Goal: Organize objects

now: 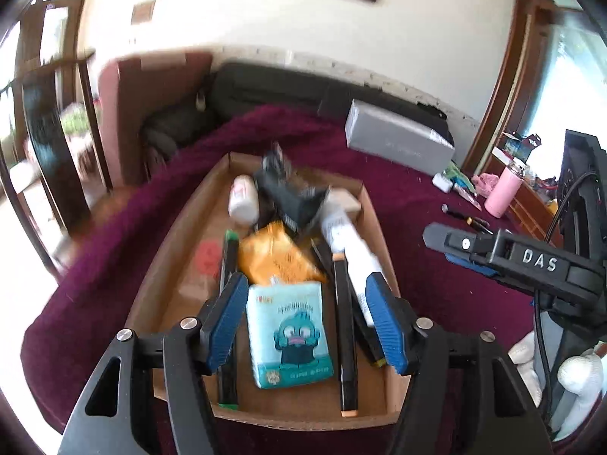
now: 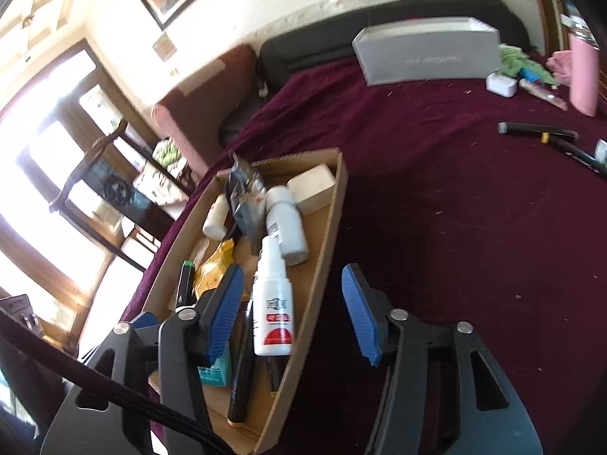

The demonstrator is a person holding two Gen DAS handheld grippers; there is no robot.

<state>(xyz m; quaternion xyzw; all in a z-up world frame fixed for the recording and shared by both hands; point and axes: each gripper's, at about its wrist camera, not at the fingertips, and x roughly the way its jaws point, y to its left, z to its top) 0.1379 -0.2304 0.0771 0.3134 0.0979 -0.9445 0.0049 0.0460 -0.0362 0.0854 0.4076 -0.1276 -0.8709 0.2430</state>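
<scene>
A shallow cardboard tray (image 1: 178,250) of plain brown corrugated board, long and narrow with low walls, sits on the bench, which is covered in a deep burgundy, fuzzy cloth (image 1: 436,265) speckled with pale lint. The tray holds a jumble of small things. Nearest the left camera lies a soft, pale-teal tissue pack (image 1: 290,331) printed with a cartoon fish face, lying flat between a black marker with a green cap (image 1: 227,303) and a black marker with an orange end (image 1: 347,333). Behind it is a crinkled orange foil packet (image 1: 277,256). A white plastic spray bottle (image 2: 273,303) with a red-and-white label lies along the tray's right wall, and past it a stubby white bottle (image 2: 286,225) lies on its side. A dark grey crumpled pouch (image 1: 292,197), a small white cylindrical bottle (image 1: 242,199) and a cream rectangular block (image 2: 313,185) fill the far end.

The left tongs (image 1: 303,318) are spread wide over the tray's near end, ribbed blue pads to either side of the tissue pack, gripping nothing. The right tongs (image 2: 294,311) are also spread and empty, one pad over the tray, the other over the bare cloth to its right.

Well away on the cloth rest a grey oblong box (image 2: 428,51), a matte pink bottle (image 1: 502,191) and black pens (image 2: 538,129).
</scene>
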